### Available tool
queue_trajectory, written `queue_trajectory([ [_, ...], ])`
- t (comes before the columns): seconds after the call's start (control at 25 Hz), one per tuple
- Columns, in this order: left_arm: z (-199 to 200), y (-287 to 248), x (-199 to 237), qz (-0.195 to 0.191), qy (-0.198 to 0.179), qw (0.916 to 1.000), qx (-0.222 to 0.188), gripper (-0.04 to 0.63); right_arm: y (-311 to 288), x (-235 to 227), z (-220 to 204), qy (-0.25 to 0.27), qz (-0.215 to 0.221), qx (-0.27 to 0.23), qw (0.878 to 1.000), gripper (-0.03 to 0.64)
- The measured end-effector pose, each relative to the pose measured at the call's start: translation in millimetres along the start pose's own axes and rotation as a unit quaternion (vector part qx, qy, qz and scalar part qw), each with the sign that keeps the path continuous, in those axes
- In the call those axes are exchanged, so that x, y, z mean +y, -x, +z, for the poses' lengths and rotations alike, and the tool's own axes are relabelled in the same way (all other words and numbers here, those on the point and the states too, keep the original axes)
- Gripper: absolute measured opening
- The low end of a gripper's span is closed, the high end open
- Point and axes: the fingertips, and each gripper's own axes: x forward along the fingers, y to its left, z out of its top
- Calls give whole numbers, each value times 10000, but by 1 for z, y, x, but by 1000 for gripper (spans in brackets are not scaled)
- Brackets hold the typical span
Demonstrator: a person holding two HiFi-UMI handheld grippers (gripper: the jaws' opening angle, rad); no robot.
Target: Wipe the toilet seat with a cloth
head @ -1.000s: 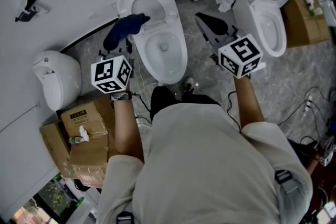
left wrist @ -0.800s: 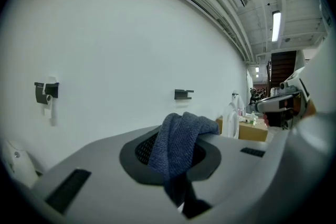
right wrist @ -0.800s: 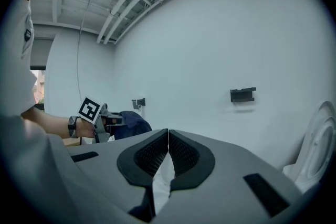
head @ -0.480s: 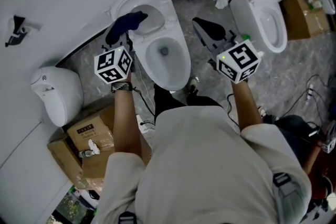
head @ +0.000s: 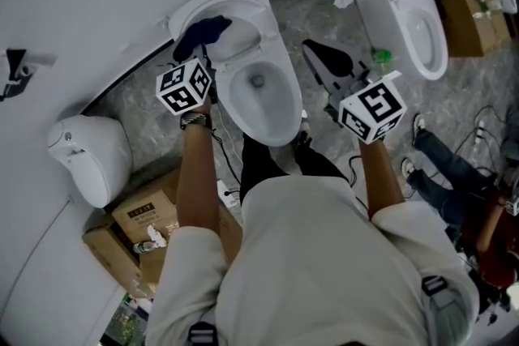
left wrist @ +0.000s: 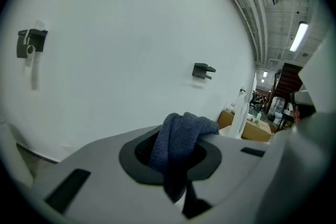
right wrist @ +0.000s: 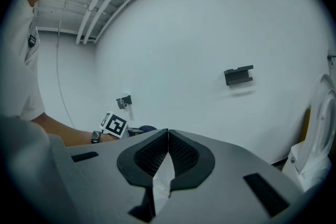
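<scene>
The left gripper (left wrist: 176, 157) is pinching a dark blue cloth (left wrist: 181, 134) of coarse knitted texture between its black ribbed pads. The bunched cloth is hanging over the rear of the smooth, white, oval toilet seat (head: 282, 105). The right gripper (right wrist: 168, 140) is holding nothing, its ribbed pads pressed together.
</scene>
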Motion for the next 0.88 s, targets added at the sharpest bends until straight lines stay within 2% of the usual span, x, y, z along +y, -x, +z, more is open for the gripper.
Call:
queue_trajectory([
  [0.36, -29, -52, 26, 298, 548, 9974, 353, 40, -9, -11, -22, -189, -139, 152, 9996, 28],
  [0.72, -45, -89, 19, 439, 596, 9966, 374, 40, 1, -22, -32, -240, -320, 213, 9990, 28],
  [0.88, -53, -95, 20, 622, 607, 9953, 422, 40, 6, -22, -38, -316, -404, 209, 9985, 28],
])
